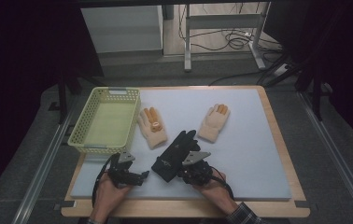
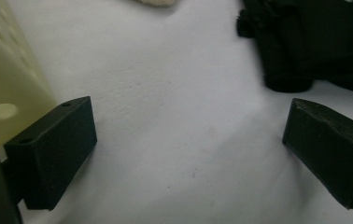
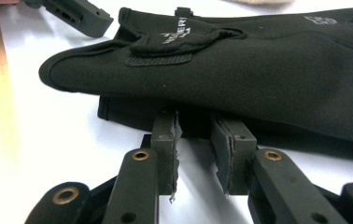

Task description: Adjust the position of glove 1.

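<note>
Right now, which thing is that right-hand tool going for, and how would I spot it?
Find the yellow basket on the white mat. Two cream gloves lie beside it; nearer the person lies the black glove, at the right gripper. It is the only dark glove.

The black glove [image 1: 174, 155] lies flat on the white mat near the front edge, with its fingers pointing away toward the far side. It has a small white logo on the wrist strap, and its cuff edge is slightly lifted.

basket [image 1: 105, 122] left | two gloves [image 1: 152, 127] right of it | third glove [image 1: 174, 155] nearer
</note>
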### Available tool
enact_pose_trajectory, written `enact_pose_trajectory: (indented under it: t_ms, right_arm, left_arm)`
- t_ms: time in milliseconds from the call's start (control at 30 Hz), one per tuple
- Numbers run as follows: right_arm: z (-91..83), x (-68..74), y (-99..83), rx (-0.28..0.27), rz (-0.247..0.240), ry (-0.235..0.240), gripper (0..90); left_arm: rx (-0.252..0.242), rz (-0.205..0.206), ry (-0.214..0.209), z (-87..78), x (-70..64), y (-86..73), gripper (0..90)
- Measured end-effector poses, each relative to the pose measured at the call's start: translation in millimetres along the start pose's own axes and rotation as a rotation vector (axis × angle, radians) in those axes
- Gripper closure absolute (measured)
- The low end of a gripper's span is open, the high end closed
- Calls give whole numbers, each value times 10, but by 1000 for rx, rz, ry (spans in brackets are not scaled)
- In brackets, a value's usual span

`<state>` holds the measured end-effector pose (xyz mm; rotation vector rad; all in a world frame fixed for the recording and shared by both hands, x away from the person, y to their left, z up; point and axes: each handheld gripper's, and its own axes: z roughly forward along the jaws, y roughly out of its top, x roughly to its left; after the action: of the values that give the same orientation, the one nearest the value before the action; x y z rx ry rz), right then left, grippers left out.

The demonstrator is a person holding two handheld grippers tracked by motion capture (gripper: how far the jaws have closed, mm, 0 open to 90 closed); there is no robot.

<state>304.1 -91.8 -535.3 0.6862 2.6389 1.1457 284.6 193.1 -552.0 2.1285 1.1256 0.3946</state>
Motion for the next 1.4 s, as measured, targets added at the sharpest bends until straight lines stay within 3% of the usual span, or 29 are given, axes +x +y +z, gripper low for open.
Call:
enact_pose_trajectory:
  t_ms: [167, 333, 667, 900, 933, 1100, 1400]
  right_arm:
    - [-31, -18, -10, 6, 8, 20, 637]
    - [-209, -156, -105, -8, 26, -8, 571]
    - [-630, -728, -341, -40, 119, -162, 399]
    - [-752, -941, -466, -22, 147, -229, 298]
    - [-779, -991, -509, -13, 143, -257, 269]
    - [-835, -1101, -610, -7, 170, -277, 227]
    - [-817, -1171, -682, 14, 185, -288, 194]
  left_arm:
    - [3, 1, -2, 0, 6, 1, 30]
    - [1, 1, -1, 2, 5, 1, 30]
    - [-5, 0, -4, 4, 7, -6, 29]
    - [-6, -1, -4, 4, 7, -7, 28]
    - [-6, 0, -4, 4, 7, -7, 28]
    - [-6, -2, -6, 4, 8, -7, 26]
    - [-5, -3, -9, 4, 10, -7, 24]
